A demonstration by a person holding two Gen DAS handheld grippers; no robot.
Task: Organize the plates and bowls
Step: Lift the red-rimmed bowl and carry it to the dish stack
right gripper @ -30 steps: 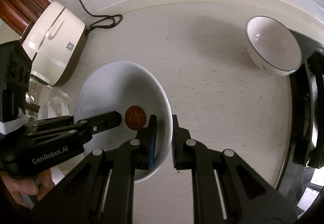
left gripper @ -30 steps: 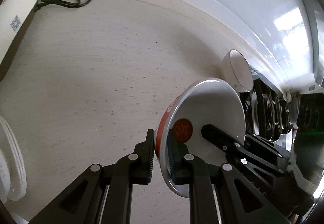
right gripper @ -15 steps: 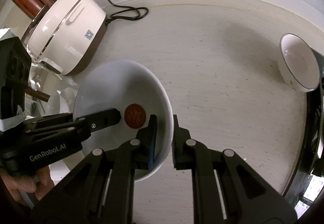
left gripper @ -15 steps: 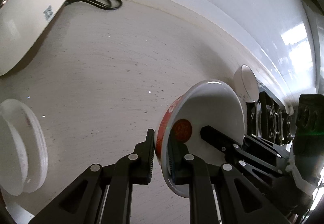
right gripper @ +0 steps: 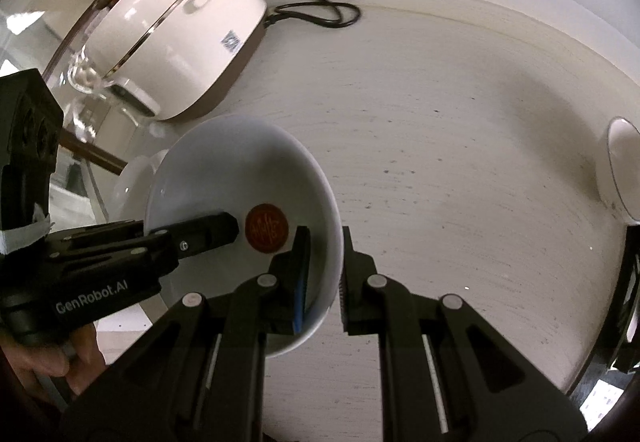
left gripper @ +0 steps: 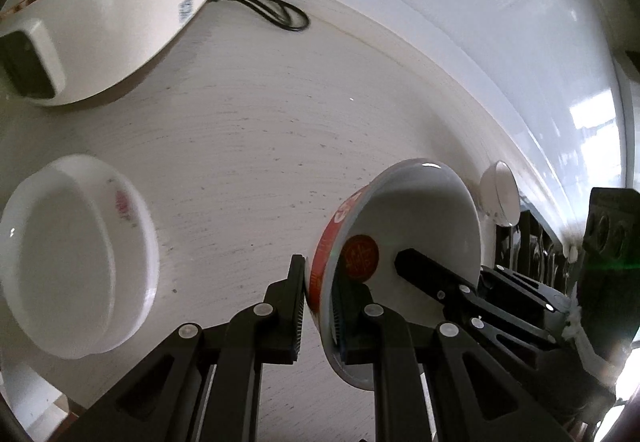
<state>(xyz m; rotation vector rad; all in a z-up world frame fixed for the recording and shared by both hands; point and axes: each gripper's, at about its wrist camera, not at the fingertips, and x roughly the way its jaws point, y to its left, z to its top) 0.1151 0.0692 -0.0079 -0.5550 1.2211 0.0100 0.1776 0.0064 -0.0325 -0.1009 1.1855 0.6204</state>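
Both grippers hold one bowl [left gripper: 424,214], red outside and white inside with a round red seal on its floor. My left gripper [left gripper: 320,286] is shut on its near rim, one finger outside and one inside. A finger [left gripper: 420,266] of the right gripper reaches into it from the right. In the right wrist view the same bowl [right gripper: 240,170] is held above the counter, with my right gripper [right gripper: 325,266] shut on its right rim and a left-gripper finger [right gripper: 208,230] inside it. A shallow white dish [left gripper: 76,262] lies on the counter to the left.
A white rice cooker [left gripper: 100,22] [right gripper: 172,30] stands at the back left, its black cord [left gripper: 272,6] coiled by the wall. A small white bowl [left gripper: 498,198] [right gripper: 622,170] sits far right beside a black appliance [left gripper: 532,234]. A hand [right gripper: 52,362] grips the left tool.
Both grippers have carried the bowl leftward over the counter. The rice cooker and the white dish have come into view, and the small bowl has slid toward the right edge.
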